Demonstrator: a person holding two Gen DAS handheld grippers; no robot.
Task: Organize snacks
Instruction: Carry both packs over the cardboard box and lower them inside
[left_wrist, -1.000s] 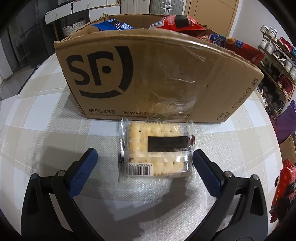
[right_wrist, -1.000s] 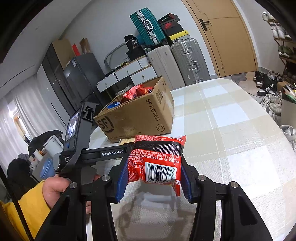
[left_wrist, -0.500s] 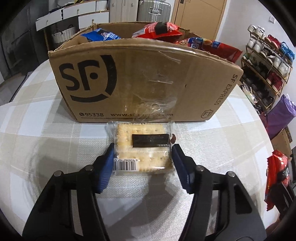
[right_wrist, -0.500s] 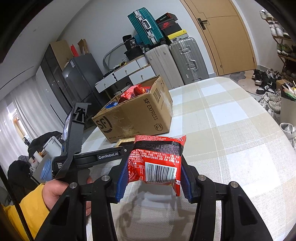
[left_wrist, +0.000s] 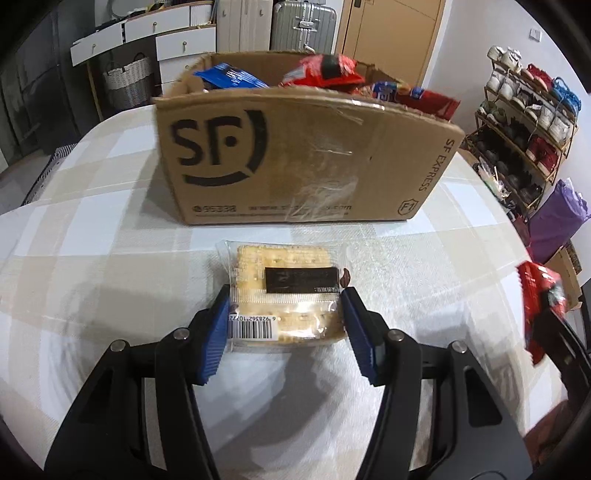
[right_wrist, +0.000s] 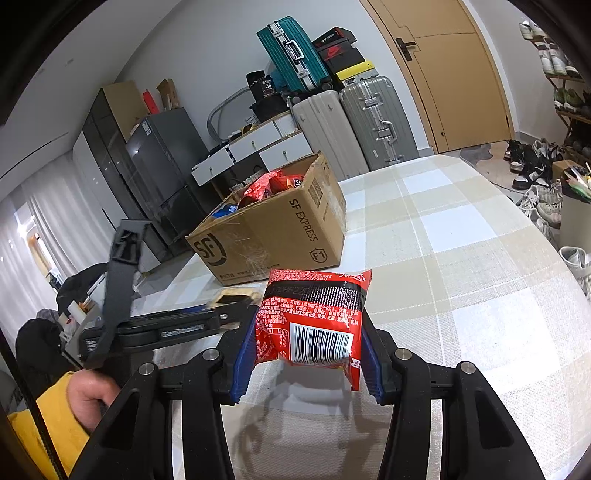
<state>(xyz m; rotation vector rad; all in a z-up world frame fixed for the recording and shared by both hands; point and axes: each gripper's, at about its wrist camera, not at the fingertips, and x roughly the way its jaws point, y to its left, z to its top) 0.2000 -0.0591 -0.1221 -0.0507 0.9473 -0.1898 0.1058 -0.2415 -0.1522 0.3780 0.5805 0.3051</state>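
Note:
A clear pack of crackers (left_wrist: 284, 266) with a black label and a barcode sits between the blue pads of my left gripper (left_wrist: 287, 295), which is shut on its two sides and holds it just above the checked tablecloth. Right behind it stands the open cardboard box (left_wrist: 295, 166), holding blue and red snack packets. My right gripper (right_wrist: 309, 332) is shut on a red snack packet (right_wrist: 314, 317) with a barcode and holds it over the table, to the right of the box (right_wrist: 280, 236). That red packet (left_wrist: 541, 302) also shows at the right edge of the left wrist view.
The round table (right_wrist: 461, 240) carries a beige and white checked cloth. A hand (right_wrist: 88, 395) in a yellow sleeve holds the left gripper's handle. Suitcases (right_wrist: 373, 122), a white drawer unit (left_wrist: 147, 40) and a basket stand behind the table; a shoe rack (left_wrist: 524, 122) stands at the right.
My left gripper went from wide open to shut on the cracker pack, then rose and drew back a little with it. The right gripper and its red packet kept still.

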